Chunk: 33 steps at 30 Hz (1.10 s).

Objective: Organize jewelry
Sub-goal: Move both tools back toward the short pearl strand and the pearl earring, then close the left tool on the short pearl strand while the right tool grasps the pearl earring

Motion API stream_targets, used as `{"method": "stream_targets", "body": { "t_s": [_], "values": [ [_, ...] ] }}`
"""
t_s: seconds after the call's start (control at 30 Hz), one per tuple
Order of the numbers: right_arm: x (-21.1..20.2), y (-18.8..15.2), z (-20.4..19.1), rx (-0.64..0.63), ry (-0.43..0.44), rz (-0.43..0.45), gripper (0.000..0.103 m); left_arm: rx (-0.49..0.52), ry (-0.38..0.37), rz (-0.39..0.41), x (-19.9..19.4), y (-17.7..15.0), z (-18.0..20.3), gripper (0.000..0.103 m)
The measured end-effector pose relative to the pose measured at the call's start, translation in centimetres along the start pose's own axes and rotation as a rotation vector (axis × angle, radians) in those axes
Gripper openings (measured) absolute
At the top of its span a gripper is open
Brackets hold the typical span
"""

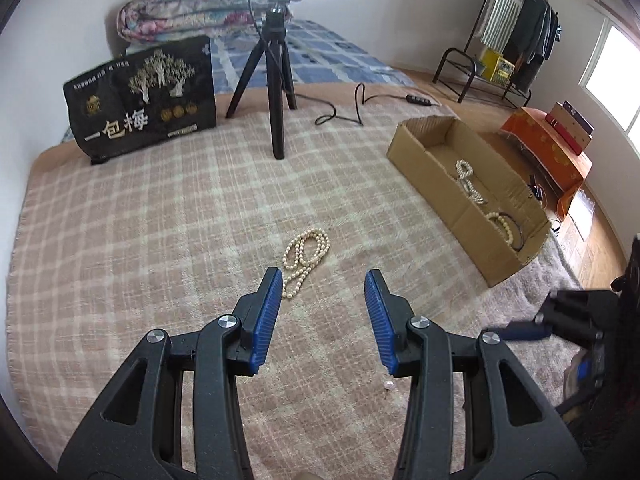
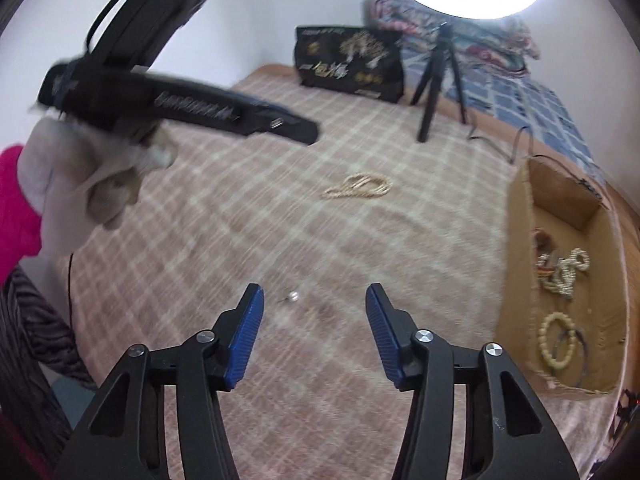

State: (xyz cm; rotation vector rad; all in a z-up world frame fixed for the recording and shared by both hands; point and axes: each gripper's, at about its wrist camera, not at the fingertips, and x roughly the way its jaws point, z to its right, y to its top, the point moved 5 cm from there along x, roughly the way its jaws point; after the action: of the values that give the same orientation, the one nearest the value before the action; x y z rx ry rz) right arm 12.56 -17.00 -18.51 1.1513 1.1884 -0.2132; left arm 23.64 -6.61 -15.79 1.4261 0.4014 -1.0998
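Pearls are what we sort here: in the left wrist view a cream pearl necklace [image 1: 306, 259] lies coiled in loose loops on the plaid blanket [image 1: 160, 220], just above centre of the frame, its tail running down towards the left blue pad. Our left gripper [image 1: 323, 304] hangs above it with its fingers apart and nothing between them. At the right of the frame sits the cardboard box [image 1: 432, 168], already holding a few pearl pieces and a bracelet. A single loose pearl [image 1: 387, 386] rests low in the frame, beside the right finger. At the far right edge we see the right gripper only as a blur.

In the right wrist view the right gripper [image 2: 314, 312] has its fingers apart and empty too. The loose pearl [image 2: 294, 296] lies just ahead of the left pad, apart from it. The necklace [image 2: 360, 186] shows blurred at centre, well beyond. The box [image 2: 516, 280] fills the right edge, and a gloved hand [image 2: 80, 176] carrying the left gripper crosses the upper left.

We judge the step to be reaching for what remains on the blanket. Next, each gripper needs lowering until its pads straddle its piece, then closing; the small bead could easily roll away.
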Motion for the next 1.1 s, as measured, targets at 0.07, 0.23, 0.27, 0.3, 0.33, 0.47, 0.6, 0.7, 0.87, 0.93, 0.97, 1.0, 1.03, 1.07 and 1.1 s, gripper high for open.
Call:
{"method": "stream_targets", "body": {
  "t_s": [0.07,0.23,0.27,0.3,0.33,0.47,0.6,0.7,0.87,0.93,0.97,1.0,1.03,1.07,1.1],
  "values": [
    [1.4,-0.4,-0.8,-0.016,0.015,-0.030,0.044,-0.008,-0.008,-0.020,1.2,-0.1,-0.4,0.044],
    [3.6,-1.0,-1.6,-0.002,0.046,-0.067,0.038,0.016,-0.009,-0.067,3.9,-0.1,-0.7,0.047],
    [3.9,-1.0,-1.6,0.006,0.052,-0.069,0.038,0.018,-0.009,-0.074,4.4,-0.1,-0.7,0.055],
    [4.0,-1.0,-1.5,0.012,0.056,-0.071,0.038,0.018,-0.012,-0.076,4.8,0.0,-0.8,0.059],
    [4.2,-1.0,-1.5,0.017,0.057,-0.073,0.038,0.018,-0.015,-0.076,5.2,0.2,-0.7,0.059],
    [4.6,-1.1,-0.9,0.043,0.063,-0.073,0.038,0.031,-0.015,-0.093,6.7,0.6,-0.6,0.059],
    [5.1,-1.1,-0.3,0.064,0.055,-0.080,0.038,0.039,-0.010,-0.100,7.9,1.0,-0.5,0.059],
    [5.7,-1.2,-0.3,0.068,0.066,-0.091,0.038,0.044,-0.012,-0.110,8.7,1.3,-0.5,0.059],
    [6.7,-1.1,-0.4,0.051,0.055,-0.112,0.038,0.039,0.012,-0.132,10.1,1.3,-1.0,0.059],
    [7.0,-1.1,-0.4,0.053,0.051,-0.119,0.038,0.034,0.011,-0.136,10.4,1.2,-1.3,0.059],
    [7.1,-1.1,-0.3,0.054,0.047,-0.121,0.038,0.035,0.015,-0.137,10.7,1.2,-1.3,0.059],
    [7.3,-1.1,-0.3,0.056,0.047,-0.123,0.038,0.037,0.020,-0.137,10.9,1.2,-1.4,0.059],
    [7.3,-1.1,-0.3,0.058,0.048,-0.123,0.038,0.039,0.024,-0.137,11.0,1.2,-1.5,0.059],
    [7.4,-1.0,-0.2,0.061,0.050,-0.123,0.036,0.040,0.026,-0.137,11.2,1.1,-1.6,0.059],
    [7.5,-1.0,-0.2,0.062,0.051,-0.123,0.034,0.040,0.027,-0.139,11.4,1.1,-1.7,0.059]
  ]
}}
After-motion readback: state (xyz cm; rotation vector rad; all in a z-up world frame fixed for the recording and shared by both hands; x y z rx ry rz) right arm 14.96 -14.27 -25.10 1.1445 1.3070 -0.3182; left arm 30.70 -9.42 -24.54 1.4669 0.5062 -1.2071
